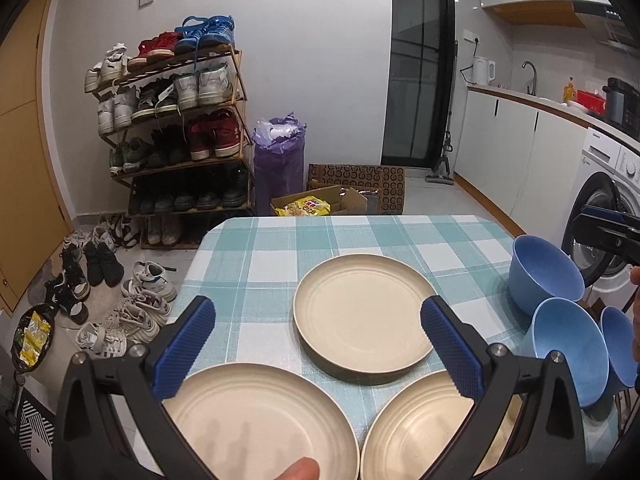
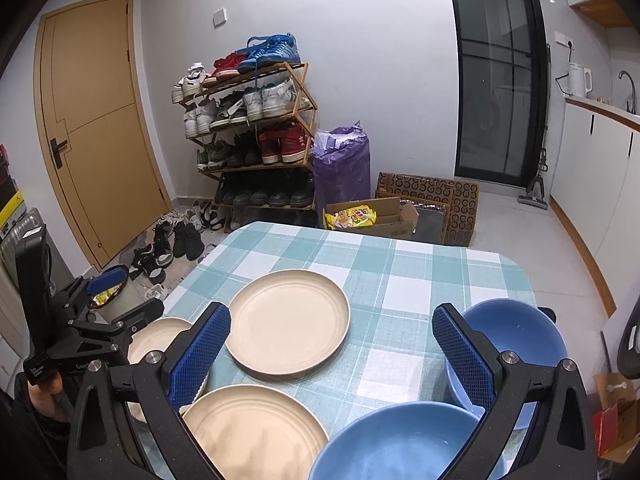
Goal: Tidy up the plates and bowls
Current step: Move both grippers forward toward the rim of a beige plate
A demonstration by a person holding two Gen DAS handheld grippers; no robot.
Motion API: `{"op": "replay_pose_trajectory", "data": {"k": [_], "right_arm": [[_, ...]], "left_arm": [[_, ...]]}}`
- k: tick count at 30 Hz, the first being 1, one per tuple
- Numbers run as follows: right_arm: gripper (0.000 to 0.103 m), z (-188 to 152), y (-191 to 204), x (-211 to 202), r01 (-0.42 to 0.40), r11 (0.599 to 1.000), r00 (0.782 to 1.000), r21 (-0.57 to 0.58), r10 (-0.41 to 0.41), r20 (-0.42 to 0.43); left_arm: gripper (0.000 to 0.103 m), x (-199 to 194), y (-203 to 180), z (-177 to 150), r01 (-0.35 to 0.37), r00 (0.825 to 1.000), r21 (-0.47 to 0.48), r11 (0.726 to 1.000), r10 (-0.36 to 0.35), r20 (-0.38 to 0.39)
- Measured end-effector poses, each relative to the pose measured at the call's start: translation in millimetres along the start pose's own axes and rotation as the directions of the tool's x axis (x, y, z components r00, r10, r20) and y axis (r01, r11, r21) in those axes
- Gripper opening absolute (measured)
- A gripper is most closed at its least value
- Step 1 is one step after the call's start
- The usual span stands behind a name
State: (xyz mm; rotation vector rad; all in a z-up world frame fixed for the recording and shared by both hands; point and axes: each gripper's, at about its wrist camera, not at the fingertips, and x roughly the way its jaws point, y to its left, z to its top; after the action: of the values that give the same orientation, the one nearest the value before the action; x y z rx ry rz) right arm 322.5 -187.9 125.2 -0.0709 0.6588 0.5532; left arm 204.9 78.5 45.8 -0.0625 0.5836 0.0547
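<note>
Three cream plates lie on the checked table [image 1: 256,248]: a far plate [image 1: 362,314] [image 2: 288,326], a near left plate [image 1: 260,420] [image 2: 160,338] and a near right plate [image 1: 416,428] [image 2: 256,432]. Three blue bowls stand at the table's right edge: a far bowl [image 1: 544,272] [image 2: 516,340], a middle bowl [image 1: 568,344] [image 2: 400,444] and a third bowl [image 1: 618,344]. My left gripper [image 1: 318,344] is open and empty above the near plates. My right gripper [image 2: 330,356] is open and empty above the near right plate and the middle bowl.
A shoe rack [image 1: 176,128] and loose shoes [image 1: 140,308] are on the floor at the left. A purple bag [image 1: 280,160] and cardboard boxes [image 1: 352,192] stand beyond the table [image 2: 400,264]. A washing machine [image 1: 604,200] and kitchen counter are at the right.
</note>
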Motion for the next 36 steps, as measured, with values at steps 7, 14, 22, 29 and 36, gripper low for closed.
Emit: {"op": "replay_pose_trajectory", "data": {"k": [7,14,22,29,36], "right_arm": [[0.103,7,-1,13,0.003,1.000,1.000,0.009,-0.003,-0.027],[0.103,8,5,32,0.013,1.000,0.998,-0.011,-0.014,-0.059],[0.103,8,2,58,0.010,1.000,0.994,0.018,-0.008,-0.109],[0.103,9,2,78,0.003,0.999,0.989,0.047,0.004,-0.151],[0.103,9,-2,102,0.023,0.997,0.979,0.080,-0.006,-0.204]], "left_arm": [[0.103,9,-2,5,-0.016,1.000,0.013,1.000,0.016,0.005],[0.103,23,3,8,0.021,1.000,-0.008,1.000,-0.021,-0.022],[0.103,37,6,3,-0.001,0.999,-0.008,1.000,0.000,-0.055],[0.103,52,11,2,-0.002,0.996,-0.032,0.999,-0.001,-0.086],[0.103,63,13,0,-0.019,0.994,-0.033,0.999,0.015,-0.106]]}}
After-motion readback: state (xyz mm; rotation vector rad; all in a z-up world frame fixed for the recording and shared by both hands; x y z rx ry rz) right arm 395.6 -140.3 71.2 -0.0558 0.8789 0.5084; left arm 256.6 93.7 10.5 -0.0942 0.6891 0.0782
